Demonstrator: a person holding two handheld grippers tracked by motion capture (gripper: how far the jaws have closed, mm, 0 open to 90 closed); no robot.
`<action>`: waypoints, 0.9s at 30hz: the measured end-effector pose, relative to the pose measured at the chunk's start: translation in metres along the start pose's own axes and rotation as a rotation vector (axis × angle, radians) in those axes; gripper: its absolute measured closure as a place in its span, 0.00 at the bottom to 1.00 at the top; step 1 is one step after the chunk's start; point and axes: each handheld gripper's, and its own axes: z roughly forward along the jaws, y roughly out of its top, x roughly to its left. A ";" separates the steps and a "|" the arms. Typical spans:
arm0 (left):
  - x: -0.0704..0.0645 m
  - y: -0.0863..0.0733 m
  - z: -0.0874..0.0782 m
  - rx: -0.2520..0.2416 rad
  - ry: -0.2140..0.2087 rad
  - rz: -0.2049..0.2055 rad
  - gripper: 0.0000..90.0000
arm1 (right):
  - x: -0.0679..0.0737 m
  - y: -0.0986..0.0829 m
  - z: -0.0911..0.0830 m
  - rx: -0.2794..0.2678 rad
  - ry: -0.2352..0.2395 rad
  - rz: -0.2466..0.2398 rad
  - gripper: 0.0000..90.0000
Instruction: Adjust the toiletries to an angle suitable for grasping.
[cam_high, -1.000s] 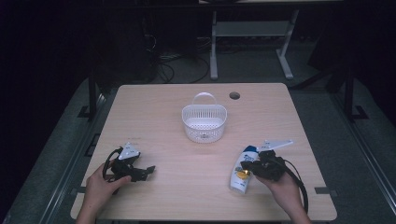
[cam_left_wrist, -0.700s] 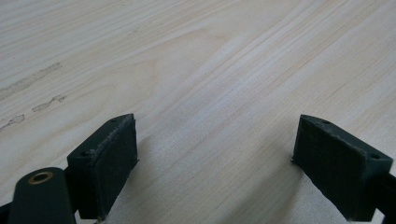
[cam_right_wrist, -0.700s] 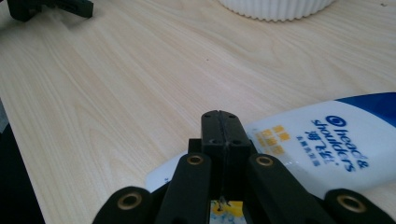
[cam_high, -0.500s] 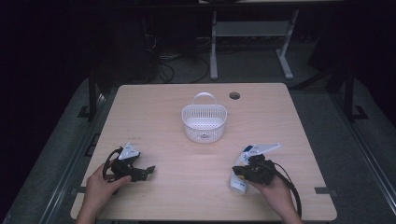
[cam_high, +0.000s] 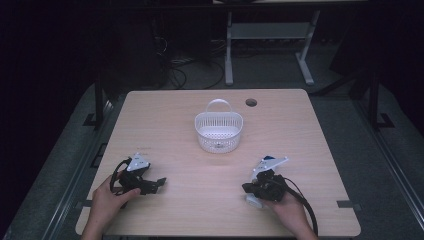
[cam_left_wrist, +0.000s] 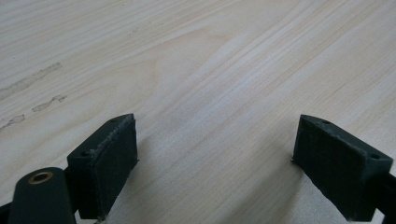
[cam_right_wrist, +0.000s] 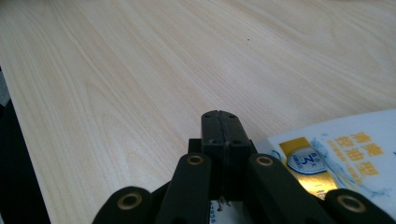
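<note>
Here the right hand-held gripper (cam_right_wrist: 223, 122) rests with its jaws pressed together, gripping nothing, right over the white bottle (cam_right_wrist: 343, 156) that lies flat on the bench (cam_high: 200, 195) near its front right edge. The left hand-held gripper (cam_left_wrist: 217, 156) sits spread wide on bare wood. A white basket (cam_high: 218, 131) stands mid-bench.

Black left gripper (cam_high: 159, 183) with ridged pads, brass rivets, grey three-cornered plate, looping black cable, bare forearms

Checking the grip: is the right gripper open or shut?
Shut: the right gripper has its jaws pressed together, nothing between, above the lying bottle.
</note>
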 end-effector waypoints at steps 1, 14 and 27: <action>0.000 0.000 0.000 0.000 0.000 0.000 0.15 | 0.000 0.000 0.001 0.001 0.004 0.002 1.00; 0.000 0.000 0.000 0.000 -0.001 0.001 0.15 | 0.002 -0.003 0.004 0.027 0.002 -0.011 1.00; 0.000 0.000 0.000 0.000 -0.002 0.003 0.15 | -0.005 -0.011 -0.006 0.026 -0.013 0.008 1.00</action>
